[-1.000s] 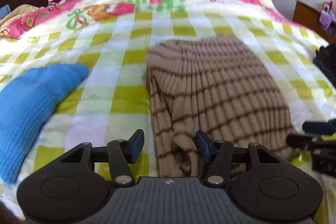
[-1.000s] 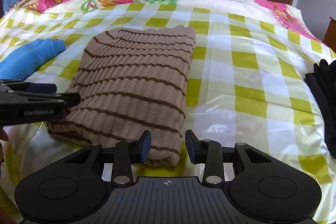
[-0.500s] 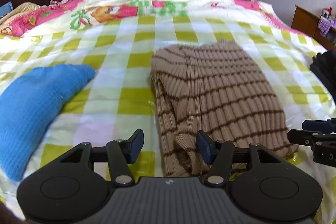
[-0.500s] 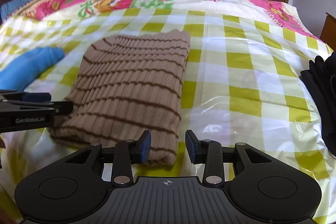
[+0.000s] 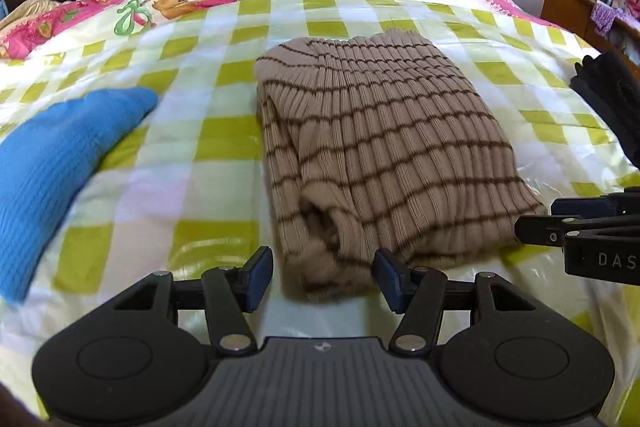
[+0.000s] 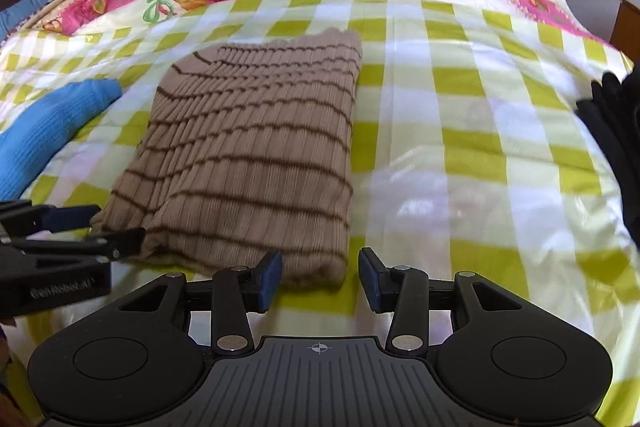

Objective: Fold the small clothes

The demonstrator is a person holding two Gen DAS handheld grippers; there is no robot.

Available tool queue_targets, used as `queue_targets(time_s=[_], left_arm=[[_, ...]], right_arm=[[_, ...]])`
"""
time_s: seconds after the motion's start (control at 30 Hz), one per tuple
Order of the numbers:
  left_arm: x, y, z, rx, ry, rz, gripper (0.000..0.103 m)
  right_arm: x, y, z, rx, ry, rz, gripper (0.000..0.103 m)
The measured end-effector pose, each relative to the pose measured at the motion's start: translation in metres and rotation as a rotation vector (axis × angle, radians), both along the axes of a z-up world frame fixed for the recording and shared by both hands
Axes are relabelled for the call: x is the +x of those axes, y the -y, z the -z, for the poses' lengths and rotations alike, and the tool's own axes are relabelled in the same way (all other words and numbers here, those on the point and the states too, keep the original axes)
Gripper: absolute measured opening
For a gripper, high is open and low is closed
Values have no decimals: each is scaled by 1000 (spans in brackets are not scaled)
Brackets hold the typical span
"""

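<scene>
The striped sweater point(image 5: 384, 147) lies folded on the bed point(image 6: 460, 155) just beyond both parted, empty grippers' fingers point(image 5: 258, 277), so folding looks done; next likely calls for reaching another garment.

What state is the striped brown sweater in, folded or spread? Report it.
Folded. The striped brown sweater lies as a compact rectangle on the checked bedcover, with stacked layers showing along its near edge.
</scene>
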State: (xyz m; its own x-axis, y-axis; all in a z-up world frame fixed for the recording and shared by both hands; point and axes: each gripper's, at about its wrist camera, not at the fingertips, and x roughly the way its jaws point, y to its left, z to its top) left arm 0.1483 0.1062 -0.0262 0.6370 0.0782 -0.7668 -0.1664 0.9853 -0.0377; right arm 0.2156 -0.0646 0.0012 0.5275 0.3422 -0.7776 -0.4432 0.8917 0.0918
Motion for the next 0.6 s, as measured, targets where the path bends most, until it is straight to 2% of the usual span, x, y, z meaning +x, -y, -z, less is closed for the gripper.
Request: queue_targets(time_s=[0.27, 0.37, 0.47, 0.6], left_arm=[[-30, -2, -14, -46, 51, -48, 70], [-39, 5, -15, -32, 47, -64, 72], [-48, 12, -17, -12, 51, -70, 80], [-56, 18, -17, -2, 56, -78, 82]], right_arm=[[-30, 10, -13, 53, 24, 6, 42], [-39, 9, -12, 61, 19, 3, 45], [-49, 11, -11, 79, 13, 7, 45], [-62, 14, -13, 80, 34, 9, 45]])
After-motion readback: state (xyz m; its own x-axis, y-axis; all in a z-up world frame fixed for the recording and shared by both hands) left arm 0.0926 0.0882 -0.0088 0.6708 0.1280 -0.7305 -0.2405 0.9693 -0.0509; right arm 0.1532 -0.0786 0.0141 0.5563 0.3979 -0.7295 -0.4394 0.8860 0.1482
